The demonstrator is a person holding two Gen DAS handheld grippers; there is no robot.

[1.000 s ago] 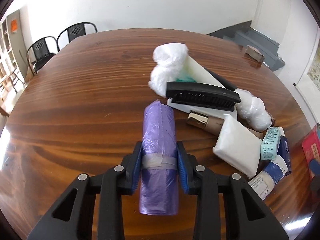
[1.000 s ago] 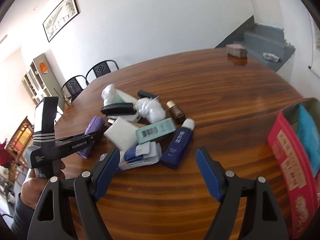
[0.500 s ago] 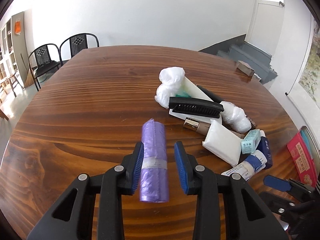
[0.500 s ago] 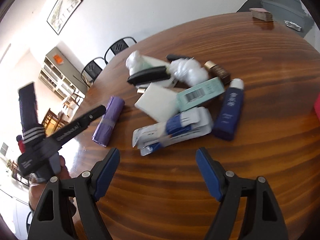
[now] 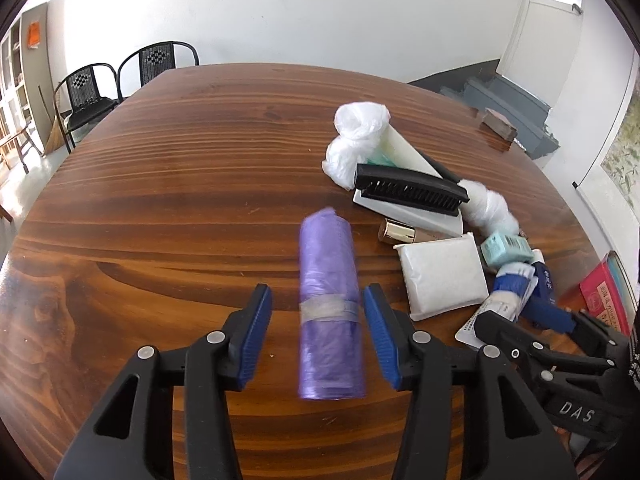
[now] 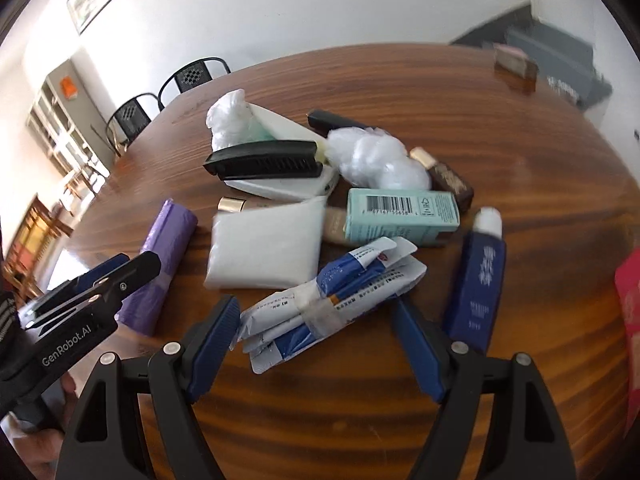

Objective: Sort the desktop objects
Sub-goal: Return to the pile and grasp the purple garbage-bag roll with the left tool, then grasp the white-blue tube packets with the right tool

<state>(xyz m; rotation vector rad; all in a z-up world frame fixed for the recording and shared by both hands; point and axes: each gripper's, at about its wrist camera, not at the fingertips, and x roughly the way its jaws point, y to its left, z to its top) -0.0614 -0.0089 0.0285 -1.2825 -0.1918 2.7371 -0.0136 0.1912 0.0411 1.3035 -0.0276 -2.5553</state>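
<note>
The purple roll of bags [image 5: 330, 304] lies flat on the wooden table [image 5: 180, 184], lengthwise between the blue pads of the left gripper [image 5: 318, 334], and those jaws are opening — there is clear wood on both sides of the roll, neither pad pressing on it. A strip of clear tape bands the roll right at pad level. From the right wrist the same roll sits at the left of the pile, with the left gripper's black finger crossing over its near end. Just right of the roll, the clutter: a white soft pack [image 6: 266, 246], a black brush [image 6: 264, 160] lying on a white flat case, two bunches of crumpled white plastic [image 6: 378, 162], a teal barcode box [image 6: 402, 214], a gold-capped bottle [image 5: 398, 233] peeking out beside the pack, a brown one with a gold cap behind the box, and a dark blue tube [image 6: 478, 280] with a white cap. Now the right gripper [image 6: 318, 334]: jaws spread wide, holding nothing, poised on either side of the taped bundle of blue-and-white sachets [image 6: 332, 300], pads apart from it. A red box [image 5: 604, 296] sits at the table's far right edge, black chairs [image 5: 120, 80] beyond the far side.
</note>
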